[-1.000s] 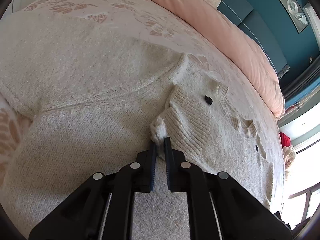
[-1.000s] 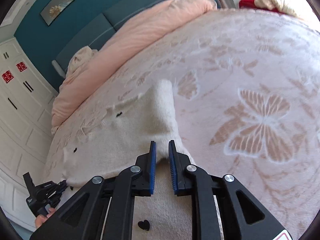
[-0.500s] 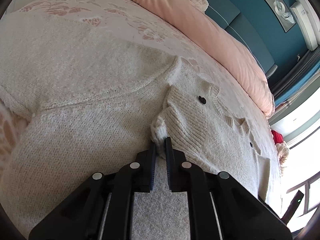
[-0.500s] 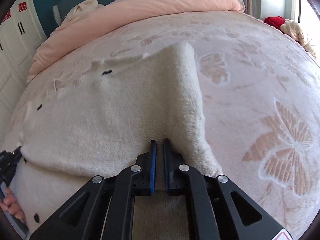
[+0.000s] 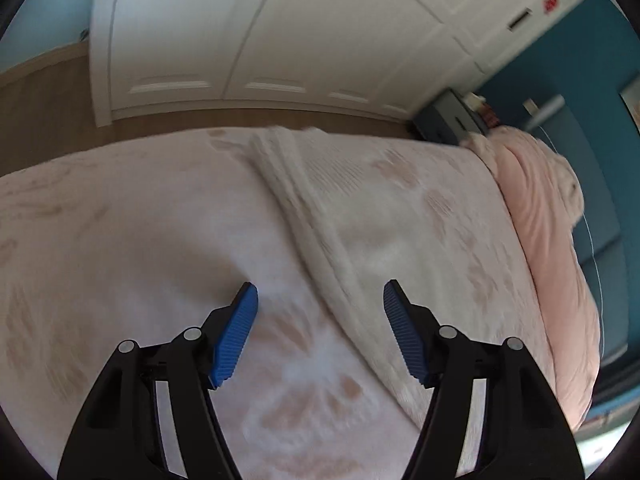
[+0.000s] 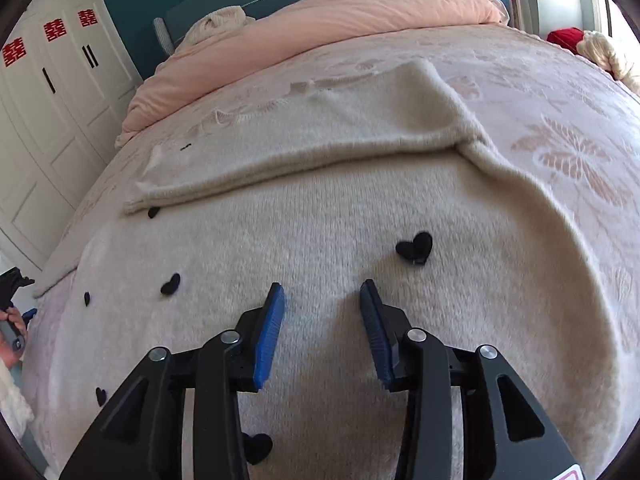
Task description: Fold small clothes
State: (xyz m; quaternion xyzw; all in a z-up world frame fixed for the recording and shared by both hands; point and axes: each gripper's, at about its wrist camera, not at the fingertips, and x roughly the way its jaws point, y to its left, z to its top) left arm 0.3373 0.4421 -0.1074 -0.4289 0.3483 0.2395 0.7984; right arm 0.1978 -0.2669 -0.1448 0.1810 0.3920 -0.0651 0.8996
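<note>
On the bed [image 6: 568, 92] lies the cream sweater [image 6: 320, 216], one part folded over; the right gripper [image 6: 322, 296] hovers above it, jaws apart, the left gripper [image 5: 320, 294] spread wide beside its edge

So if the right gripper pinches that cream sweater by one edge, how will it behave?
The cream sweater is probably floppy: its folded-over flap drapes flat on itself. The fuzzy knit likely grips the blue pads rather than slipping. It looks light.
</note>
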